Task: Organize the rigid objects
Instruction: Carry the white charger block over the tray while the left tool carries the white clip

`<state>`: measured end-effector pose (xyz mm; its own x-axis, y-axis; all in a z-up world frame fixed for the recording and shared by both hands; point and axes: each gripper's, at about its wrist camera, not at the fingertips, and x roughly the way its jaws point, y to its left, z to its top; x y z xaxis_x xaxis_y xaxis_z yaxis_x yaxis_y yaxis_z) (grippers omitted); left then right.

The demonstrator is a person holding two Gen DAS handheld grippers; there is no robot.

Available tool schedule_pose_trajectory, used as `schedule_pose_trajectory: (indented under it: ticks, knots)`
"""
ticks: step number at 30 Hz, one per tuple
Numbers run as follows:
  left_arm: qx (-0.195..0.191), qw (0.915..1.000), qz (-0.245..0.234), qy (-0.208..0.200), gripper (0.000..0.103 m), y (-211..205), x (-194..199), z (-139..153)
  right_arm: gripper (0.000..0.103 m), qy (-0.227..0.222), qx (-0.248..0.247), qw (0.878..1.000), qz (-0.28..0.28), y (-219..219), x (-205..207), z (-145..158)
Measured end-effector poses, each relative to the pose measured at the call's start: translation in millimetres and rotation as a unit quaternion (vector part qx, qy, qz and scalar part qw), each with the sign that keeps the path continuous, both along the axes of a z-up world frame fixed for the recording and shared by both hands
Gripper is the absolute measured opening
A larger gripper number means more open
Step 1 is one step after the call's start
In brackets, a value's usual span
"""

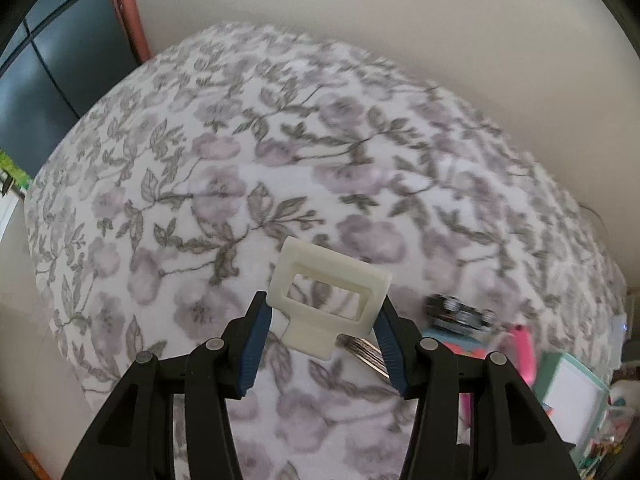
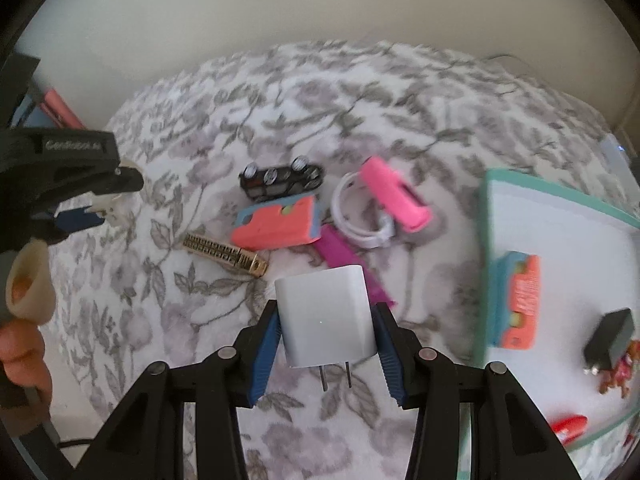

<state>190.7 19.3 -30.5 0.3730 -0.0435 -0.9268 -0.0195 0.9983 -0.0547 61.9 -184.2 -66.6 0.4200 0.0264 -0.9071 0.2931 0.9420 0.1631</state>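
Two tools: both gripping.
Left tool [image 1: 322, 334]: clamps cream frame piece [image 1: 326, 296].
Right tool [image 2: 326, 346]: clamps white charger [image 2: 326, 314].

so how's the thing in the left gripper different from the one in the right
The cream plastic frame in the left gripper is an open rectangle you can see the floral blanket through; the white charger in the right gripper is a solid block. The frame has a short tab at its base; the charger has two metal prongs. Both are pale, rigid and clamped between blue fingers above the blanket.
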Motion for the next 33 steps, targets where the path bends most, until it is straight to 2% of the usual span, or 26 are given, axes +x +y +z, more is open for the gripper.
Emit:
schedule_pose_trajectory:
  ticks: [8, 14, 23, 33]
  knots:
    - [-0.023, 0.9975, -0.050, -0.045, 0.053, -50.5, -41.8, 45.8, 0.049, -0.033, -0.024, 0.997, -0.066, -42.6, -29.1, 39.1]
    - [-0.046, 0.9928, -0.100, -0.048, 0.053, -100.4, -74.2, 59.5, 0.049, -0.041, -0.028, 0.991, -0.124, -85.0, -51.1, 52.6]
    - [-0.049, 0.9847, -0.163, -0.038, 0.053, -166.6, -109.4, 57.9, 0.049, -0.022, -0.037, 0.977, -0.207, -152.7, -84.9, 45.3]
    - [-0.025, 0.9742, -0.223, -0.023, 0.053, -225.3, -133.3, 45.0, 0.049, -0.011, -0.043, 0.948, -0.316, -216.7, -131.4, 35.8]
